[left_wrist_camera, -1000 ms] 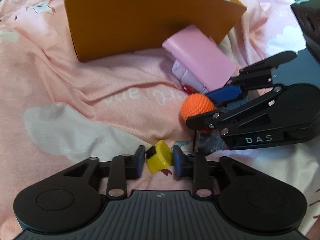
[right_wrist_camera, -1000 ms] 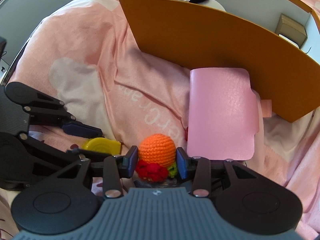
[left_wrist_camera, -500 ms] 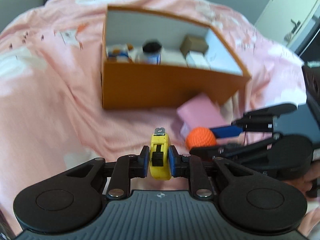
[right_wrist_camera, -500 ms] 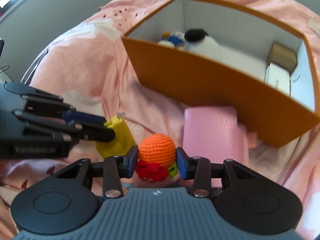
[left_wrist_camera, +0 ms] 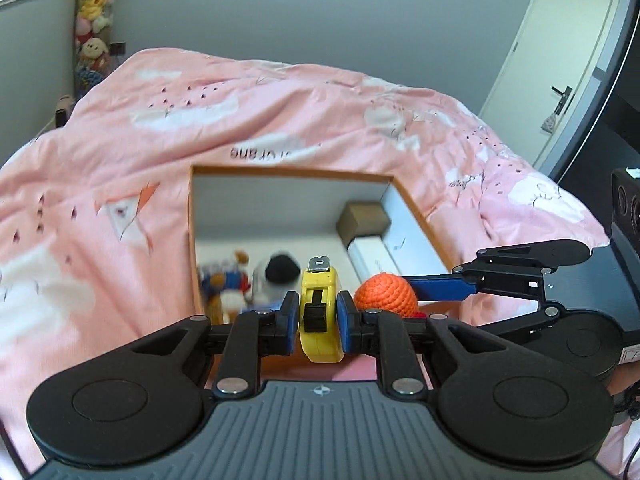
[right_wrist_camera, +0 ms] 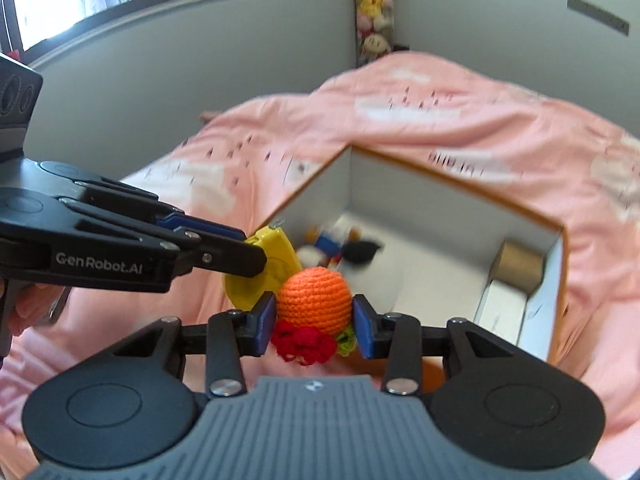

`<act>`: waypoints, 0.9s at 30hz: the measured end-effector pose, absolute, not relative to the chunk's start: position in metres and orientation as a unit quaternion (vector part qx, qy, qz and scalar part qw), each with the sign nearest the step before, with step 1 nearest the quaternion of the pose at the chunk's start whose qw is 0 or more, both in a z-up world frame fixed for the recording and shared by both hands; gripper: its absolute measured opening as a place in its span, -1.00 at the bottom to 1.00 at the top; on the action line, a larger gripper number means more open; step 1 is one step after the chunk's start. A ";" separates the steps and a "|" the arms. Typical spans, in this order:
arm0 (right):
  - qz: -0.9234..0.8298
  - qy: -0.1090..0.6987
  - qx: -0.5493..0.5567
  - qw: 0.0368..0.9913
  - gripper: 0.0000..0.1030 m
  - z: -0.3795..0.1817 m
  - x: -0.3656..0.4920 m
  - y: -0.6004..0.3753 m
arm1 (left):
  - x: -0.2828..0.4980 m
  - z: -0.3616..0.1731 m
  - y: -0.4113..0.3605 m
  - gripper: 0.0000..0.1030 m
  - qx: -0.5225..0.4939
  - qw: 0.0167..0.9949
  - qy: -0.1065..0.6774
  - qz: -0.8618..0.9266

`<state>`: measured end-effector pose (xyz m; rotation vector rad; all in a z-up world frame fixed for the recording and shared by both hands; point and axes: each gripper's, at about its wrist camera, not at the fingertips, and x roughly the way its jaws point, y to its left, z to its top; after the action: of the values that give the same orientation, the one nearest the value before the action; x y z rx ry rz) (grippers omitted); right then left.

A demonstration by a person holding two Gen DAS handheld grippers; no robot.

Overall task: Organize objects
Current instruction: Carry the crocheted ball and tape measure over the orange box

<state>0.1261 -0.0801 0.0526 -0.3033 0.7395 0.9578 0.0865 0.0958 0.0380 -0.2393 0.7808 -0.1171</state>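
Observation:
My left gripper (left_wrist_camera: 318, 316) is shut on a yellow tape measure (left_wrist_camera: 320, 312), held upright in the air just before the orange box (left_wrist_camera: 416, 208). The right gripper (right_wrist_camera: 314, 320) is shut on an orange crocheted ball (right_wrist_camera: 315, 300) with a red flower and green leaf under it. In the right wrist view the tape measure (right_wrist_camera: 264, 276) shows just left of the ball, gripped by the left gripper (right_wrist_camera: 244, 248). The ball (left_wrist_camera: 386, 294) appears right of the tape measure in the left wrist view. Both objects hover at the near wall of the orange box (right_wrist_camera: 456, 180).
Inside the white-lined box lie a duck toy (left_wrist_camera: 226, 284), a black-and-white plush (left_wrist_camera: 280, 276), a brown carton (left_wrist_camera: 364, 220) and a white carton (left_wrist_camera: 372, 256). The box sits on a pink bedspread (left_wrist_camera: 260, 120). A door (left_wrist_camera: 560, 56) stands at right, plush toys (left_wrist_camera: 94, 20) hang on the wall.
Both grippers rose from the bedspread and tilted up. The left one closed on the tape measure and lifted it. The ball came up with the right gripper; the pink pouch dropped from view.

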 end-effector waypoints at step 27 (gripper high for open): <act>0.381 0.446 0.019 0.810 -0.16 -0.013 0.296 -0.055 | 0.272 -0.041 0.120 -0.57 0.025 0.854 0.514 -0.068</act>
<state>0.2960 -0.0545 -0.0133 0.0401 0.9526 0.8136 0.2716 0.1197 -0.0405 0.0536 1.0818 -0.1430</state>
